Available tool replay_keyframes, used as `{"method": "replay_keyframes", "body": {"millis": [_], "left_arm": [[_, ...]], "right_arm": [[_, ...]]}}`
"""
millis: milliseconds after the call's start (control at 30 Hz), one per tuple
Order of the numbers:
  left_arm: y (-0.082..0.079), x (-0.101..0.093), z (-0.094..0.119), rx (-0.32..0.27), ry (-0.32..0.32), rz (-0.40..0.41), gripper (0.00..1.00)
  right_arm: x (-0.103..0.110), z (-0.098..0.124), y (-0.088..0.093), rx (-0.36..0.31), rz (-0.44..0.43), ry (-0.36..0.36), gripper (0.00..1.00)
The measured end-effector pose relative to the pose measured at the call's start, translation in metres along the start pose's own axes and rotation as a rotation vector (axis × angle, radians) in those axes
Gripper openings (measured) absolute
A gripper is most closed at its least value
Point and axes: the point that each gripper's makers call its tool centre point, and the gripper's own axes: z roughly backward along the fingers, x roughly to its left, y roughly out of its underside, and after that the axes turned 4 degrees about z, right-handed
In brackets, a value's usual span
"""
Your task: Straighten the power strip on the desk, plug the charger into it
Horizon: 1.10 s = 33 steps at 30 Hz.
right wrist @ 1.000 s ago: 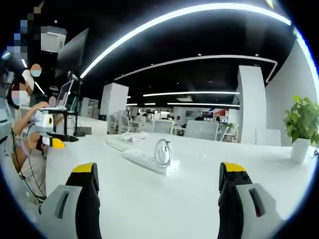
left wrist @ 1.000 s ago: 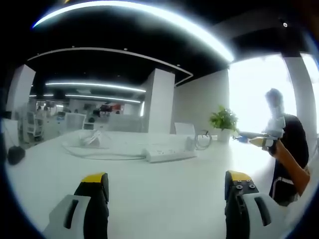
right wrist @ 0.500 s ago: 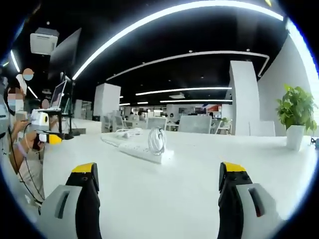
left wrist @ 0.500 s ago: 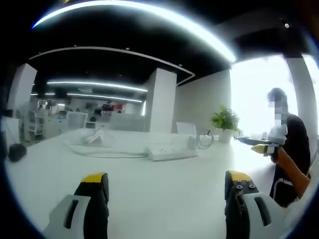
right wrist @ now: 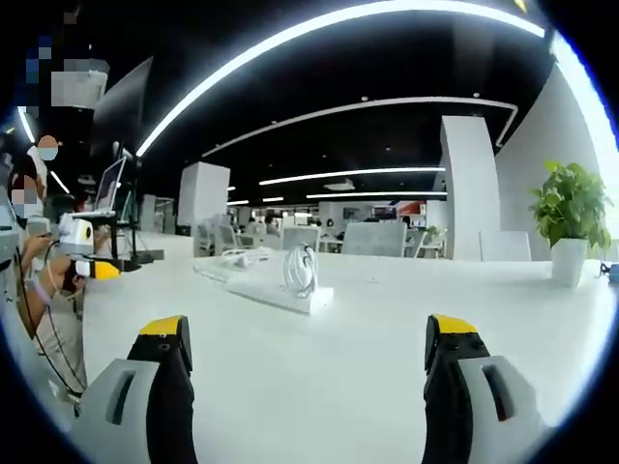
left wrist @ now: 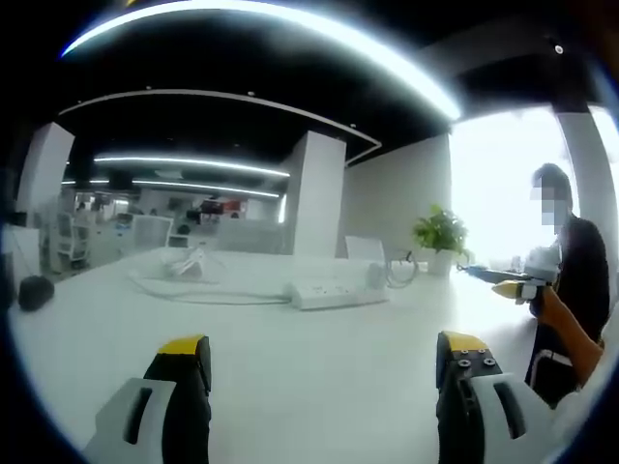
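Note:
The white power strip (left wrist: 338,292) lies slantwise on the white desk (left wrist: 319,387), well ahead of my left gripper (left wrist: 323,348), which is open and holds nothing. A coiled cable (left wrist: 397,272) stands at the strip's right end. A white, charger-like thing (left wrist: 186,266) rests farther back on the left, with a cord (left wrist: 193,296) curving from it. In the right gripper view the power strip (right wrist: 271,289) and its coiled cable (right wrist: 302,270) sit ahead of my open, empty right gripper (right wrist: 309,333). White items (right wrist: 247,259) lie behind the strip.
A potted plant (left wrist: 440,237) stands at the desk's far side, also visible as the plant (right wrist: 571,217). A person (left wrist: 571,280) stands at the desk edge. A laptop on a stand (right wrist: 111,188) is at the left. A dark object (left wrist: 34,290) rests on the desk's left.
Both cameras have drifted a little, the right one lower toward the desk. The power strip lies where it was, and both grippers stay open.

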Motion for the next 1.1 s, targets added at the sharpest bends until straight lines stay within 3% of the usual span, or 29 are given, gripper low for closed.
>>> {"method": "replay_keyframes", "body": {"millis": [600,1100], "left_arm": [[-0.0025,0.0014,-0.001,-0.005,-0.003,0.002,0.99],[-0.0025,0.0007,-0.0019,-0.006,0.001,0.002,0.99]], "right_arm": [[0.0068,-0.0036,0.0055,0.045,-0.035,-0.04,1.0],[0.0068,0.0001,-0.0009,0.026,-0.045,-0.035,1.0]]}}
